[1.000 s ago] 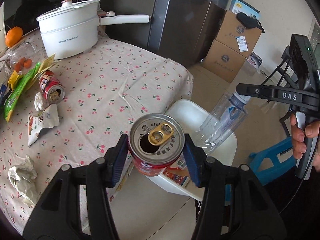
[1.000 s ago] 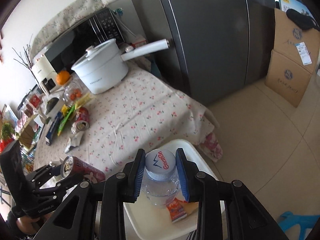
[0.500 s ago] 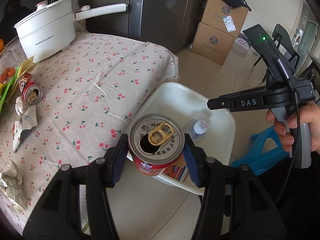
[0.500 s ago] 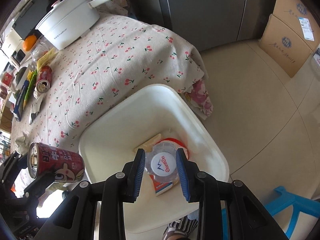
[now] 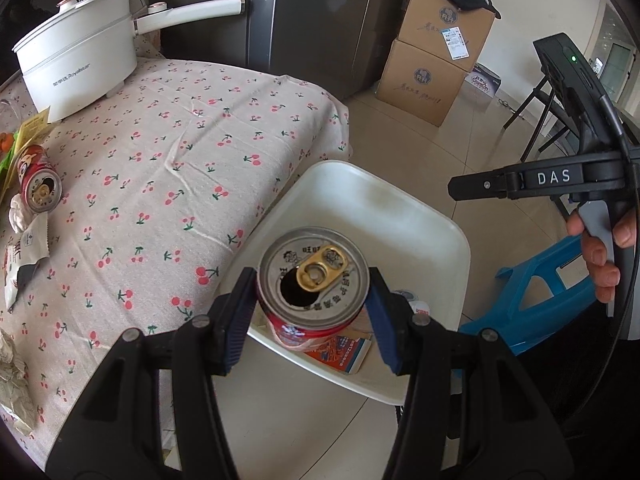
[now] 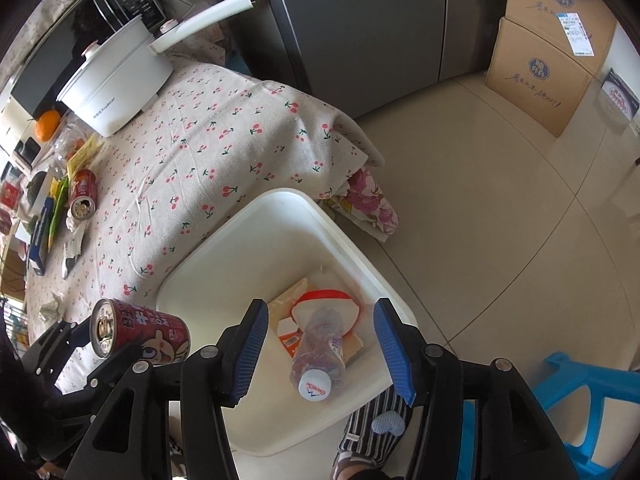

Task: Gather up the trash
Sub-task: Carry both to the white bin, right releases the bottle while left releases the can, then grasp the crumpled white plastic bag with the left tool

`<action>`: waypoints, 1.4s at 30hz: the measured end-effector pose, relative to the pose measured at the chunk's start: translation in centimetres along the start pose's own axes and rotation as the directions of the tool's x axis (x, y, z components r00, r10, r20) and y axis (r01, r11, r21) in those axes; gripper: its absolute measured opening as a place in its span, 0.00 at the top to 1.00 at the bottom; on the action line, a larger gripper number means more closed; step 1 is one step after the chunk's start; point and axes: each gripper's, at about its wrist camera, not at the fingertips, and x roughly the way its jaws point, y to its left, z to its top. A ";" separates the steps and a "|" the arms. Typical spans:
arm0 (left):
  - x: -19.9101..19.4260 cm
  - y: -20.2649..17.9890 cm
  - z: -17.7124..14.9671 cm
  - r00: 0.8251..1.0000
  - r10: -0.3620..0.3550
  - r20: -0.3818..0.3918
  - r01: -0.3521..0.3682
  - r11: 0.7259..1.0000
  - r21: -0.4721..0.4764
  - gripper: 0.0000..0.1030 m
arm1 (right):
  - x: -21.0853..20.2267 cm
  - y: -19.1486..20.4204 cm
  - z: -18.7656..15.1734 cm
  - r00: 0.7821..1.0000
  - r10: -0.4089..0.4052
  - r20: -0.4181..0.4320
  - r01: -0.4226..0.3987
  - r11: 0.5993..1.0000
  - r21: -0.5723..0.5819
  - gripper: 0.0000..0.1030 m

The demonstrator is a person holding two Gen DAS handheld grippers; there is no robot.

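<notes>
The right gripper (image 6: pixel 318 346) is opening, its jaws now clear of the plastic bottle (image 6: pixel 318 354), which has dropped into the white bin (image 6: pixel 224 256), seemingly on wrappers; next the left gripper (image 5: pixel 311 314), clamped on the red can (image 5: pixel 312 280) above the bin's near edge, should release.

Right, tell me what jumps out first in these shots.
The opened red can clamped in the left gripper, held above the white bin beside the cherry-print table. Next, the plastic bottle lying in that bin, the right gripper opening above it.
</notes>
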 end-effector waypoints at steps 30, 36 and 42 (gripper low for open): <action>-10.9 12.3 -3.9 0.935 0.354 0.008 -0.340 0.904 -0.259 0.01 | -2.1 8.5 1.2 0.994 0.036 0.102 -0.022 0.990 -0.137 0.19; -12.5 16.3 -6.7 0.916 0.401 -0.027 -0.385 0.855 -0.347 0.01 | -1.7 12.9 1.0 0.994 0.044 0.097 -0.022 0.976 -0.217 0.18; -12.5 19.0 -9.1 0.918 0.396 -0.036 -0.376 0.836 -0.401 0.01 | -1.2 16.6 0.5 0.990 0.028 0.140 0.014 0.957 -0.288 0.18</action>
